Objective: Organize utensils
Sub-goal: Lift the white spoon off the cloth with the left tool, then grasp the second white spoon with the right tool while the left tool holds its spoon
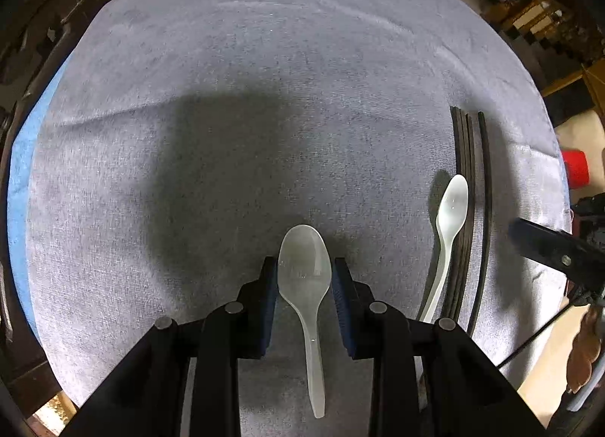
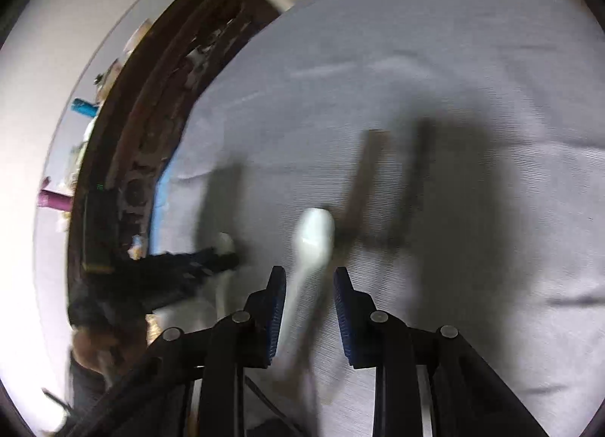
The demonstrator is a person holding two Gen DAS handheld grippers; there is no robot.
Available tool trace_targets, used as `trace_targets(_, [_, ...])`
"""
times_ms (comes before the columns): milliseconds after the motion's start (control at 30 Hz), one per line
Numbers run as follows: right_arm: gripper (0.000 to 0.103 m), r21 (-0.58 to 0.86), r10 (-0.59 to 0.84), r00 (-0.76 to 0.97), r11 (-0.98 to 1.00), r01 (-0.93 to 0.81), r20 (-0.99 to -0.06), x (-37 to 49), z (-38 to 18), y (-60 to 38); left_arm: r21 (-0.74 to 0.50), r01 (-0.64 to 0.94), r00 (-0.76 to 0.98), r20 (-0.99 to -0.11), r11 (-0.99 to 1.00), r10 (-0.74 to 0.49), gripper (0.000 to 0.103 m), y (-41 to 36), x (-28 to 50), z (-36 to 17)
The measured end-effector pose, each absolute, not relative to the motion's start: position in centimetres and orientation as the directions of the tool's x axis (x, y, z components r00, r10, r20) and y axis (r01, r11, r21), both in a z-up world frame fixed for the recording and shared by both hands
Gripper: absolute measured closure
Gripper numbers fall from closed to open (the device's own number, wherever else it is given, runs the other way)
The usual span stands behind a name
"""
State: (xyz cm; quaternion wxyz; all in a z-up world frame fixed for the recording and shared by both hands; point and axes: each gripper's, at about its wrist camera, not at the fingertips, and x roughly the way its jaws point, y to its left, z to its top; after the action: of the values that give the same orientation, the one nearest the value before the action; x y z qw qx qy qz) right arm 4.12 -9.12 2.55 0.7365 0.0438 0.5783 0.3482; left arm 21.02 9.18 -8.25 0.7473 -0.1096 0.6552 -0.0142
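A translucent white plastic spoon (image 1: pixel 304 274) lies on the grey cloth between the open jaws of my left gripper (image 1: pixel 304 267); the pads stand on either side of its bowl without clearly touching it. A second white spoon (image 1: pixel 450 217) lies to the right, against several dark chopsticks (image 1: pixel 472 191). In the blurred right wrist view, my right gripper (image 2: pixel 306 278) is open above that spoon (image 2: pixel 314 236), with the chopsticks (image 2: pixel 363 180) just beyond. The left gripper (image 2: pixel 196 263) shows at the left there, over its spoon.
A grey cloth (image 1: pixel 264 115) covers the round table, with blue edging at the left (image 1: pixel 22 157). The right gripper's body (image 1: pixel 552 248) enters from the right edge. Dark furniture (image 2: pixel 124 172) and clutter stand beyond the table's rim.
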Motion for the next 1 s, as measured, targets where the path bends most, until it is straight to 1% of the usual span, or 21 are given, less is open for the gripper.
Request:
trace_targets(233, [0.075, 0.521, 0.550, -0.047, 0.757, -0.393, -0.834, 4.6, -0.9, -6.5, -0.203, -0.112, 0.155, -0.971, 0.973, -0.185, 0.073, 10.3, 19.5, -8.1])
trace_targets(333, [0.074, 0.501, 0.513, -0.072, 0.784, -0.366, -0.855, 4.6, -2.1, -6.5, -0.205, -0.111, 0.159, -0.969, 0.972, -0.186, 0.073, 9.9, 19.0, -8.4])
trace_targets(400, [0.074, 0.506, 0.520, -0.061, 0.790, -0.347, -0.852, 4.9, -2.0, -6.9, -0.206, -0.110, 0.162, -0.969, 0.972, -0.187, 0.073, 10.1, 18.8, -8.4])
trace_targets(533, [0.073, 0.454, 0.481, -0.008, 0.821, -0.347, -0.876, 5.6, -1.3, -6.6, -0.213, -0.110, 0.163, -0.967, 0.971, -0.194, 0.073, 10.2, 18.6, -8.1])
trace_targets(733, [0.073, 0.383, 0.425, 0.019, 0.834, -0.396, -0.905, 6.1, -0.8, -5.2, -0.203, -0.106, 0.163, -0.969, 0.973, -0.185, 0.072, 10.2, 18.3, -8.3])
trace_targets(800, [0.079, 0.327, 0.380, 0.041, 0.842, -0.430, -0.924, 6.0, -0.7, -4.3, -0.200, -0.104, 0.164, -0.970, 0.974, -0.181, 0.073, 10.1, 18.3, -8.2])
trace_targets(833, [0.086, 0.296, 0.356, 0.055, 0.843, -0.449, -0.933, 5.8, -0.6, -3.8, -0.199, -0.104, 0.164, -0.970, 0.974, -0.181, 0.073, 10.1, 18.2, -8.1])
trace_targets(867, [0.096, 0.258, 0.327, 0.073, 0.847, -0.464, -0.942, 5.7, -0.6, -3.3, -0.198, -0.104, 0.166, -0.970, 0.975, -0.180, 0.073, 10.1, 18.2, -8.1])
trace_targets(900, [0.097, 0.236, 0.311, 0.084, 0.849, -0.472, -0.947, 5.8, -0.7, -3.0, -0.198, -0.105, 0.166, -0.970, 0.975, -0.179, 0.073, 10.1, 18.1, -8.0])
trace_targets(933, [0.099, 0.245, 0.319, 0.081, 0.845, -0.475, -0.944, 5.9, -0.7, -3.1, -0.198, -0.107, 0.167, -0.970, 0.974, -0.179, 0.073, 10.1, 18.1, -8.0])
trace_targets(1000, [0.099, 0.266, 0.343, 0.085, 0.841, -0.471, -0.935, 6.0, -0.6, -3.5, -0.200, -0.109, 0.170, -0.969, 0.974, -0.180, 0.073, 9.9, 17.9, -8.3])
